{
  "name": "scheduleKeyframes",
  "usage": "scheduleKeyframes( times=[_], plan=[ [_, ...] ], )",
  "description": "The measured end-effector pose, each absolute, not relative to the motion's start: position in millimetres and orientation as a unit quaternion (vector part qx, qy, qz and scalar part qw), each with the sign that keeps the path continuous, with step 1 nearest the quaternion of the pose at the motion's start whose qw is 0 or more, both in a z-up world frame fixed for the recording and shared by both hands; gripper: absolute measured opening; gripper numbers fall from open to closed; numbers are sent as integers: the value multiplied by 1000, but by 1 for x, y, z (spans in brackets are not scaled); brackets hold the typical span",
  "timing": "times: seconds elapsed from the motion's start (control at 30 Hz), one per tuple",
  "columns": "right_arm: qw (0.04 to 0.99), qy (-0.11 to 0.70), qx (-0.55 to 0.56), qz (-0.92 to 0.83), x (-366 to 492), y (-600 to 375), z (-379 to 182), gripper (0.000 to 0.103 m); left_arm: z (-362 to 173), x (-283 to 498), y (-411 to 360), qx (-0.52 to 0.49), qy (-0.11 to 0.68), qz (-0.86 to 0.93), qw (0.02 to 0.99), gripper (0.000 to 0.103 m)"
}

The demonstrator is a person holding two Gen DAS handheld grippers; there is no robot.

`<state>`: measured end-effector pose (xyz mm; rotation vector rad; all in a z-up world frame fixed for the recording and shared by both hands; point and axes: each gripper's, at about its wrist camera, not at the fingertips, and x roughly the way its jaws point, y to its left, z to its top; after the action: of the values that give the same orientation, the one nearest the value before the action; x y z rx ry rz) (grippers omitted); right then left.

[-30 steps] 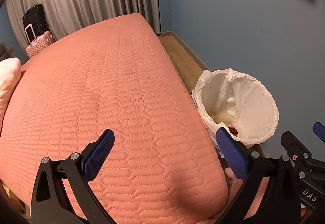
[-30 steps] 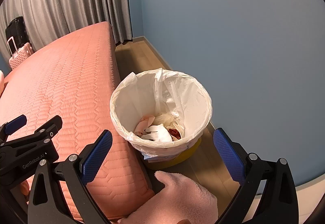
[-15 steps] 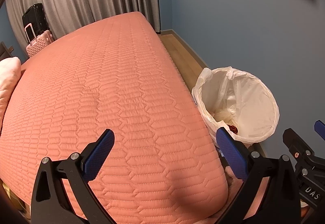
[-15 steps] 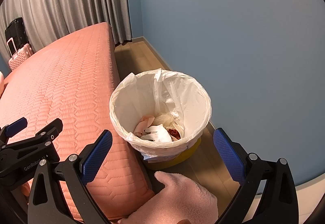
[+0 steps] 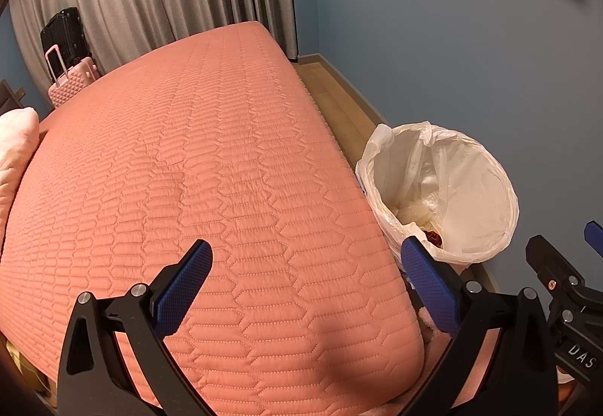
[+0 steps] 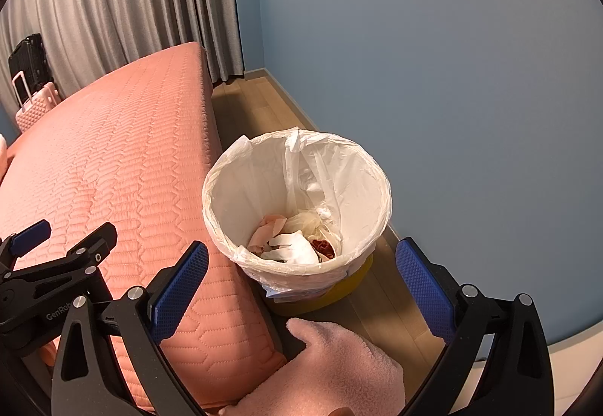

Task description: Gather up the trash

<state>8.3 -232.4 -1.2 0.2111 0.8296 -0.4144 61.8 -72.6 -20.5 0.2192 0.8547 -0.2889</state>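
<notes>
Both our tongs, left gripper (image 5: 306,286) and right gripper (image 6: 301,287), gape empty above the lined trash bin (image 6: 297,152); gathering its bag (image 6: 264,186) probably follows.

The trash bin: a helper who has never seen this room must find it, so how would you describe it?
Find the salmon-pink quilted bed and the blue wall; on the wooden floor strip between them, by the bed's near corner, stands the trash bin. It is the only yellow container, lined with a white plastic bag holding crumpled scraps.
</notes>
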Motion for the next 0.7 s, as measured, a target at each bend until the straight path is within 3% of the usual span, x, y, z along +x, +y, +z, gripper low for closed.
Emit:
scheduleKeyframes(
  times=[0.7],
  plan=[
    [889,398,102,-200,8,-232,-2,97,-18,62,-74,109,411,-143,894,96]
  ],
)
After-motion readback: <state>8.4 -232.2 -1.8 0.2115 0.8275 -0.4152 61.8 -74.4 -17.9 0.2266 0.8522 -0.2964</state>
